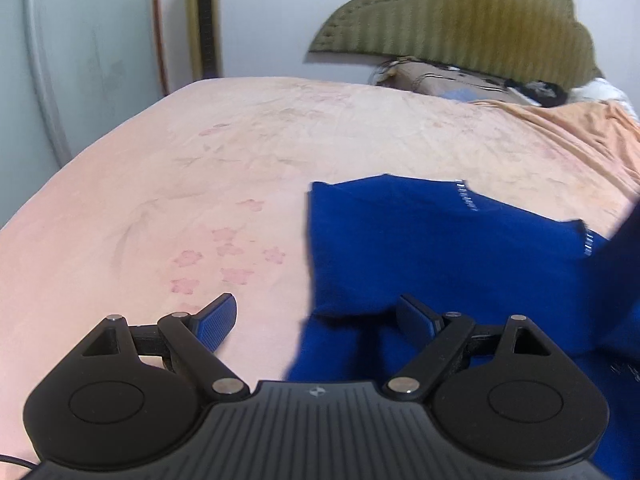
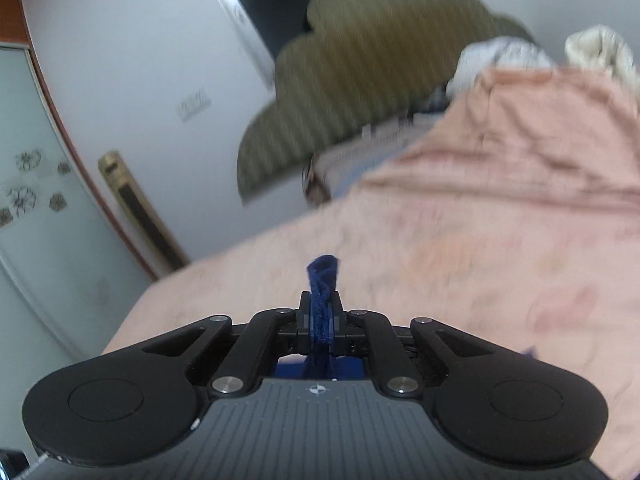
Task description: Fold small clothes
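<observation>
Blue soft knit garment [image 1: 432,248] lay near the pink bedsheet's [image 1: 160,200] front edge. My left gripper [image 1: 316,316] gaped wide over its hem; my right gripper [image 2: 320,320] pinched a bunched fold. Limp, light; grab corners.

Left gripper [image 1: 316,316] agape over blue garment [image 1: 440,248] on pink bedsheet [image 1: 160,200]

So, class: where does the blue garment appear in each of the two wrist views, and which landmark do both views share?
Left wrist: the blue garment lies spread on the bed, lower right.
Right wrist: only a pinched blue fold, bottom centre, clamped in the right hand-held gripper.
Shared landmark: the olive scalloped headboard.
</observation>
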Tool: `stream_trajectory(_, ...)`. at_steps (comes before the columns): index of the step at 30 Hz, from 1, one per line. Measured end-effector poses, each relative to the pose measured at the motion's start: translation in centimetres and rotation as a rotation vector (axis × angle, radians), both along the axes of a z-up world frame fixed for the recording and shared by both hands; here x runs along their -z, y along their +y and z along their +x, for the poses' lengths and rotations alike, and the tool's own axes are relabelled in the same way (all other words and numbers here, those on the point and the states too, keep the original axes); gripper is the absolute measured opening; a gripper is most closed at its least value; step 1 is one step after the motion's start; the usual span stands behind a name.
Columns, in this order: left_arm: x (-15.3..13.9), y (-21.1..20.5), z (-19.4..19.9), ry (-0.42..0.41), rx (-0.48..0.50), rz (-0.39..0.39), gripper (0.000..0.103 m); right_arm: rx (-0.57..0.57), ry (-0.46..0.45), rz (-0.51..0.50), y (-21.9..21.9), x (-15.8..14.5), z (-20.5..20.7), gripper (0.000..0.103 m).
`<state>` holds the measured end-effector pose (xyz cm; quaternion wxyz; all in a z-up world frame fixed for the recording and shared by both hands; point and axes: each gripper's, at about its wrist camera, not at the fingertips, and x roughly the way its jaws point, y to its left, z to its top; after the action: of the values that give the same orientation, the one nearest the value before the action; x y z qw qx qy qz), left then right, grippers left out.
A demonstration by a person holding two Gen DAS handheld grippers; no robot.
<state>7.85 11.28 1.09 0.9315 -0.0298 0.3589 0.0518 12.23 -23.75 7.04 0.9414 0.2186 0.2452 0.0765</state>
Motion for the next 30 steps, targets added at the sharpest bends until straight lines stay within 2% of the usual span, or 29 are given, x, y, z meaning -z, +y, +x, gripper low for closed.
stream_trajectory(3,-0.1,-1.1,-0.8,-0.014,0.065,0.040,0.088,-0.099,-0.008,-0.090,4.4,-1.0,1.2,0.011)
stream_trajectory(7,-0.2,-1.4,-1.6,-0.044,0.054,0.107,0.088,-0.281,-0.042,-0.123,12.1,-3.8,3.1,0.011)
stream_trajectory(8,-0.3,-1.0,-1.5,-0.043,0.045,0.107,0.088,-0.356,-0.058,-0.082,13.8,-4.4,2.9,0.011)
stream_trajectory(10,-0.5,0.5,-1.5,-0.036,0.016,0.084,0.088,-0.537,-0.104,0.102,15.8,-5.6,2.5,0.010)
stream_trajectory(12,-0.8,2.2,-1.5,-0.033,-0.020,0.060,0.088,-0.592,-0.182,0.177,16.3,-5.8,2.1,0.008)
stream_trajectory(13,-0.9,3.2,-1.7,-0.036,-0.037,0.050,0.088,-0.562,-0.197,0.175,16.0,-5.3,2.2,0.009)
stream_trajectory(14,-1.0,4.0,-1.9,-0.039,-0.053,0.042,0.088,-0.517,-0.174,0.167,15.6,-4.3,2.9,0.009)
stream_trajectory(16,-0.9,5.7,-2.3,-0.037,-0.084,0.026,0.088,-0.371,-0.020,0.149,14.2,-0.4,5.1,0.010)
stream_trajectory(17,-0.8,6.4,-2.4,-0.032,-0.093,0.015,0.088,-0.275,0.083,0.120,13.4,2.1,6.2,0.012)
stream_trajectory(18,-0.5,7.1,-2.5,-0.022,-0.101,0.002,0.088,-0.205,0.150,0.085,12.9,4.1,6.7,0.012)
stream_trajectory(21,0.3,8.6,-2.8,0.014,-0.126,-0.037,0.088,-0.125,0.269,0.037,13.1,8.9,7.3,0.012)
stream_trajectory(23,0.6,9.3,-3.0,0.025,-0.143,-0.051,0.088,-0.133,0.306,0.092,14.9,10.4,7.5,0.012)
stream_trajectory(25,0.8,10.0,-3.2,0.030,-0.172,-0.049,0.088,-0.182,0.300,0.077,17.9,10.0,7.7,0.012)
stream_trajectory(27,0.9,10.9,-3.4,0.031,-0.207,-0.050,0.088,-0.315,0.293,0.117,22.3,8.9,7.7,0.012)
stream_trajectory(30,0.8,12.2,-3.7,0.034,-0.250,-0.069,0.088,-0.568,0.262,0.256,29.0,6.2,7.0,0.012)
